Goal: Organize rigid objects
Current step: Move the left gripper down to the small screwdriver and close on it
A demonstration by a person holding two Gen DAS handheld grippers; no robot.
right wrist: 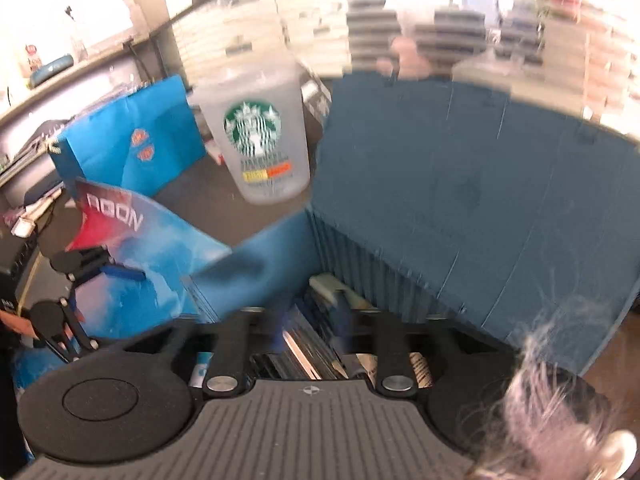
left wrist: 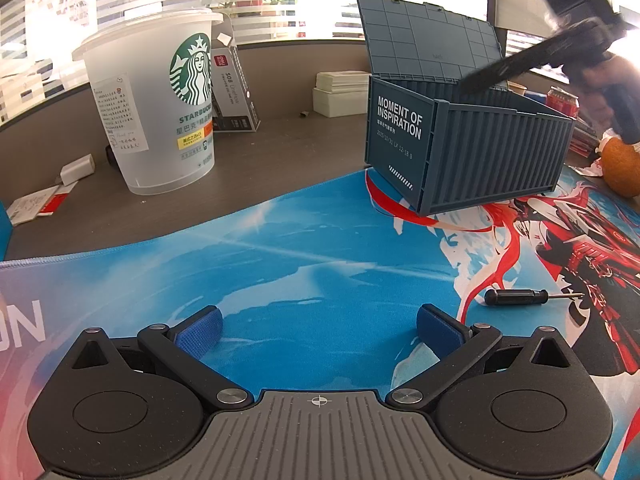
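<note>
A dark blue container-style box (left wrist: 468, 148) stands open on the blue mat (left wrist: 280, 248), lid raised. A small black screwdriver (left wrist: 520, 297) lies on the mat to the right of my left gripper (left wrist: 318, 326), which is open and empty low over the mat. My right gripper (right wrist: 310, 320) reaches down into the box (right wrist: 440, 208); the view is blurred. Its fingers stand a modest gap apart over several flat items on the box floor, and I cannot tell whether they hold anything. From the left wrist view the right gripper (left wrist: 480, 76) dips over the box rim.
A large Starbucks cup (left wrist: 160, 100) stands at the back left on the grey desk. White boxes (left wrist: 340, 94), a red can (left wrist: 564, 100) and an orange fruit (left wrist: 622, 168) lie around the box. A blue bag (right wrist: 132, 140) stands left of the cup.
</note>
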